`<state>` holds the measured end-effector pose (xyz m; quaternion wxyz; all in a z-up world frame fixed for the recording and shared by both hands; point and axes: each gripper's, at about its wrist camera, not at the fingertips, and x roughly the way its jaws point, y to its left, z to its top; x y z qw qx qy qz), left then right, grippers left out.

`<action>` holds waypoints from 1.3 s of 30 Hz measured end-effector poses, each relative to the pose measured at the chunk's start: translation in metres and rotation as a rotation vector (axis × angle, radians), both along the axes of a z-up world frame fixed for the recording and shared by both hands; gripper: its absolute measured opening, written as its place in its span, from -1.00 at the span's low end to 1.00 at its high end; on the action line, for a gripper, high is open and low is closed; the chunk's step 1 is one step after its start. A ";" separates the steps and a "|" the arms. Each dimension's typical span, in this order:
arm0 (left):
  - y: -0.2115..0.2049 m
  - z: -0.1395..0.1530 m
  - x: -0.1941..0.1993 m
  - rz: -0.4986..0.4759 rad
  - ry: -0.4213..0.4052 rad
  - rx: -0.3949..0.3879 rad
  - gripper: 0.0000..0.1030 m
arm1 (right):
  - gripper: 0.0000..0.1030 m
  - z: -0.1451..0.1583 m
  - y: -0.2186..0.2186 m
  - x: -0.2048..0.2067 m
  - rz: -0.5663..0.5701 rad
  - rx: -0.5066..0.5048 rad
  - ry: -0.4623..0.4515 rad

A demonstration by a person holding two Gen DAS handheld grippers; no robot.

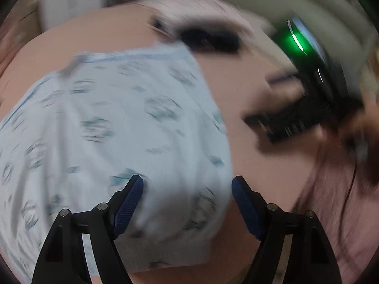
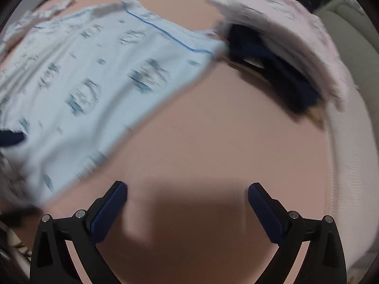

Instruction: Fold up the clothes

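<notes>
A light blue printed garment lies spread on a pink surface; it also shows in the right wrist view, with a blue piped edge. My left gripper is open, its jaws wide apart just over the garment's near right edge, holding nothing. My right gripper is open and empty above the bare pink surface, to the right of the garment. The right gripper's black body with a green light shows in the left wrist view. Both views are motion-blurred.
A pile of pink and dark navy clothes sits at the far right of the surface; it appears in the left wrist view too. A beige cushion lies beyond it.
</notes>
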<state>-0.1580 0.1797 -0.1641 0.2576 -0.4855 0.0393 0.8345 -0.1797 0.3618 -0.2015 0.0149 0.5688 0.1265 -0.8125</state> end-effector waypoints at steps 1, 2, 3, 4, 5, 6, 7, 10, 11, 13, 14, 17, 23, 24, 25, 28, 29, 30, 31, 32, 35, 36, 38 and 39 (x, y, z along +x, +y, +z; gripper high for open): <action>-0.012 0.005 -0.004 0.072 0.019 0.020 0.46 | 0.96 0.005 0.002 0.001 -0.015 -0.009 0.012; -0.017 0.003 -0.009 0.110 0.016 -0.008 0.46 | 0.96 0.011 0.004 0.002 -0.029 -0.017 0.025; -0.022 0.000 -0.014 0.147 0.012 -0.038 0.46 | 0.96 0.015 0.002 0.002 -0.037 -0.031 0.039; -0.019 -0.008 -0.016 0.137 0.002 -0.083 0.46 | 0.96 0.016 -0.007 0.001 -0.029 -0.056 0.057; -0.016 -0.016 -0.018 0.125 -0.008 -0.129 0.46 | 0.96 0.018 -0.017 0.000 -0.022 -0.080 0.075; -0.011 -0.022 -0.014 0.106 0.007 -0.173 0.47 | 0.96 0.019 -0.029 0.000 -0.008 -0.099 0.085; -0.007 -0.022 -0.006 0.100 0.043 -0.198 0.47 | 0.96 0.015 -0.044 0.004 0.021 -0.092 0.073; -0.003 -0.021 0.008 0.097 0.016 -0.184 0.47 | 0.96 -0.018 -0.068 0.006 0.090 0.028 0.056; -0.003 -0.019 0.013 0.085 0.007 -0.179 0.47 | 0.96 -0.016 -0.067 0.013 0.087 0.041 0.073; -0.012 -0.015 0.017 0.034 -0.031 -0.154 0.47 | 0.96 -0.012 -0.054 0.025 0.071 0.073 0.002; -0.017 -0.013 0.019 0.024 -0.041 -0.141 0.47 | 0.97 -0.010 -0.045 0.030 0.065 0.100 -0.036; -0.032 -0.001 0.008 0.101 -0.005 -0.112 0.47 | 0.97 0.004 -0.033 0.034 0.027 0.113 -0.044; -0.046 -0.007 -0.010 0.135 -0.027 -0.248 0.48 | 0.97 0.013 -0.083 0.021 0.022 -0.138 0.029; -0.052 -0.005 -0.010 0.118 -0.035 -0.256 0.48 | 0.97 0.003 -0.094 0.018 0.038 -0.136 -0.002; -0.059 -0.002 -0.010 0.101 -0.043 -0.264 0.48 | 0.96 -0.011 -0.099 0.016 0.050 -0.090 -0.051; -0.083 0.016 -0.014 0.075 -0.034 -0.274 0.48 | 0.97 -0.014 -0.095 0.027 0.078 -0.046 -0.097; -0.091 0.023 -0.017 0.075 -0.028 -0.279 0.49 | 0.97 -0.012 -0.091 0.030 0.081 -0.029 -0.145; -0.103 0.026 -0.022 0.069 -0.041 -0.290 0.50 | 0.97 -0.011 -0.086 0.033 0.084 -0.011 -0.192; -0.115 0.029 -0.026 0.063 -0.056 -0.301 0.50 | 0.97 -0.008 -0.082 0.035 0.082 0.000 -0.221; -0.127 0.032 -0.030 0.057 -0.071 -0.313 0.50 | 0.97 -0.001 -0.082 0.033 0.068 -0.009 -0.201; -0.161 0.013 -0.029 0.132 -0.143 -0.369 0.50 | 0.97 0.024 -0.103 0.021 0.034 -0.093 -0.065; -0.171 0.002 -0.025 0.146 -0.179 -0.368 0.50 | 0.97 0.030 -0.114 0.015 0.028 -0.118 -0.025; -0.183 -0.010 -0.016 0.171 -0.197 -0.369 0.51 | 0.97 0.023 -0.145 0.007 0.054 -0.135 -0.015; -0.191 -0.012 -0.011 0.180 -0.201 -0.350 0.51 | 0.97 0.015 -0.163 0.003 0.077 -0.135 -0.027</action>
